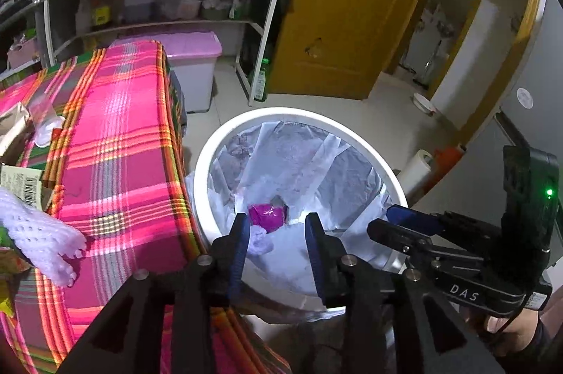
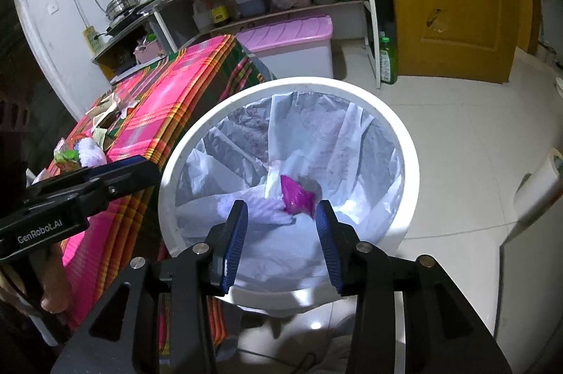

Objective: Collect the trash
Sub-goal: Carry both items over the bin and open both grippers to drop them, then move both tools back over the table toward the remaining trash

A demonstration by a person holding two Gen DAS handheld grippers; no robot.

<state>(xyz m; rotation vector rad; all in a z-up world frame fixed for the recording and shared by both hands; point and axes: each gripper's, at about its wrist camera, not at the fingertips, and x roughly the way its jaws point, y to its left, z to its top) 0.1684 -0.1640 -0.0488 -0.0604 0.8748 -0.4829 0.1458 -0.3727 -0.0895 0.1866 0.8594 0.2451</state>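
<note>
Both grippers hang over the white bin [image 2: 410, 141], jaws apart and holding nothing: left gripper [image 1: 276, 235], right gripper [image 2: 281, 222]. A magenta wrapper [image 2: 297, 196] and a pale mesh scrap [image 2: 264, 210] already lie on the liner at the bin bottom. Remaining trash sits on the plaid-covered worktop [image 1: 119, 141], to the left of the bin: a white foam net sleeve [image 1: 45, 235], a barcoded carton [image 1: 23, 185] and crumpled clear plastic [image 1: 44, 122]. The left gripper is judged nearer; the next reach likely goes leftward, away from the bin. The sleeve's long axis runs roughly from the left frame edge toward the bin, frayed end pointing binward, so a grasp across its width seems the better fit.
</note>
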